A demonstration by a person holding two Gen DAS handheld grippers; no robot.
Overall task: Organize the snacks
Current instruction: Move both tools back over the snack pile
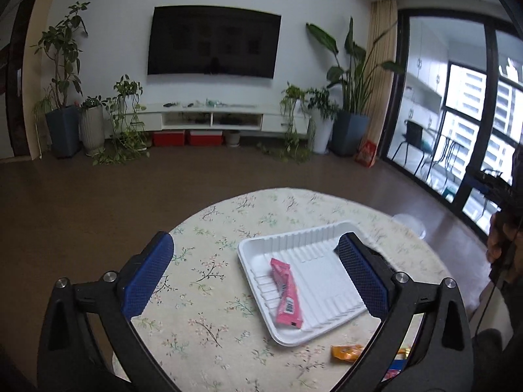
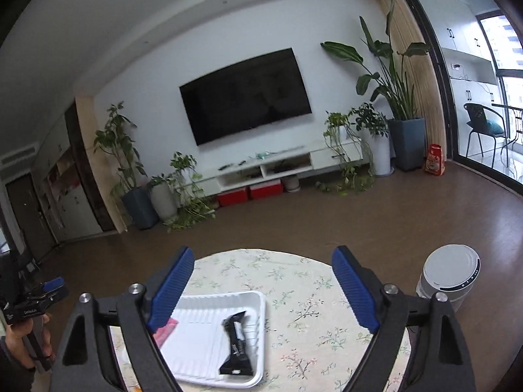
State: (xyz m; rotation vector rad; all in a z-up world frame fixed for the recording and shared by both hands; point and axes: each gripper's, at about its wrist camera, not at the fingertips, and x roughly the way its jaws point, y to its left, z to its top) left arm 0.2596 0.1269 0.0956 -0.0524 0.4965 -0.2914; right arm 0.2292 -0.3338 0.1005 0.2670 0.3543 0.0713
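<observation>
1. Home living room: wall-mounted TV (image 1: 214, 41) over a low white TV cabinet (image 1: 212, 118).
2. Potted plants (image 1: 62, 75) flank it; curtain (image 1: 380, 75), glass balcony door (image 1: 457, 104).
3. Floral tablecloth (image 1: 209, 294).

Pink snack (image 1: 285, 294) in white tray (image 1: 255, 248); orange packet (image 1: 347, 353) perhaps beside.

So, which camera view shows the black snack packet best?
The right wrist view: the black snack packet lies whole in the white tray. In the left wrist view only its dark corner peeks out behind a blue pad.
</observation>
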